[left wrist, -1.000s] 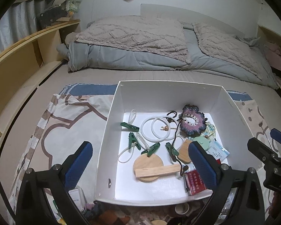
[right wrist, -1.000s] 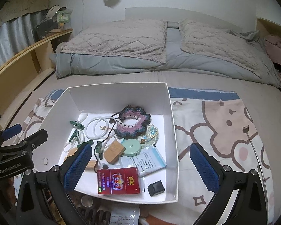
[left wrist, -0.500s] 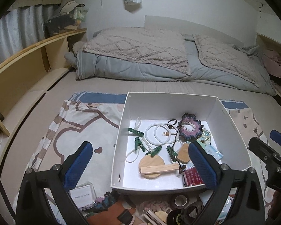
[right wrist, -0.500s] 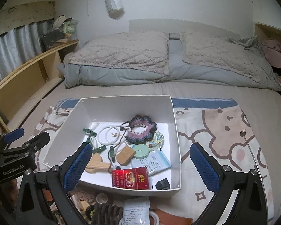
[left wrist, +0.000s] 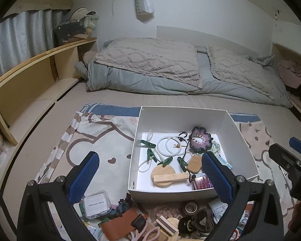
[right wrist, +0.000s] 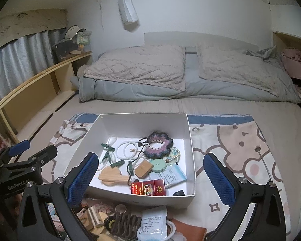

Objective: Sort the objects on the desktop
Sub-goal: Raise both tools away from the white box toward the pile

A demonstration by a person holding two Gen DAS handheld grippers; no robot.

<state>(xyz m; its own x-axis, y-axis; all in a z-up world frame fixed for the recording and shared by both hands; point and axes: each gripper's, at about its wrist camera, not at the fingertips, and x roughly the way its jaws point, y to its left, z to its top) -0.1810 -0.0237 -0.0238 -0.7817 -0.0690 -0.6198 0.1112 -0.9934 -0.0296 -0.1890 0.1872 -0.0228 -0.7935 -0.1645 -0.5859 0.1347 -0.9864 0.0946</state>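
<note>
A white box (left wrist: pixel 244 140) (right wrist: pixel 191 140) stands on a patterned cloth on the bed. It holds green clips (left wrist: pixel 151 155), white rings (left wrist: pixel 170 145), a purple crochet scrunchie (left wrist: pixel 200 139) (right wrist: pixel 159 145), wooden pieces (left wrist: pixel 163 175) (right wrist: pixel 112 175) and a red packet (right wrist: pixel 148 187). Loose items lie in front of the box: a clear case (left wrist: pixel 97 203), a brown leather piece (left wrist: pixel 118 224), a tape roll (left wrist: pixel 190 206), a white packet (right wrist: pixel 153 220). My left gripper (left wrist: pixel 150 178) and right gripper (right wrist: pixel 150 177) are both open and empty, held above the box's near side.
Folded grey quilts (left wrist: pixel 150 64) lie across the far end of the bed. A wooden shelf (left wrist: pixel 30 76) runs along the left. The patterned cloth (right wrist: pixel 240 140) spreads right of the box. Each gripper shows at the edge of the other's view (left wrist: pixel 291 160) (right wrist: pixel 20 164).
Both grippers have pulled back and up from the box. The box looks smaller and the loose items in front of it have come into view.
</note>
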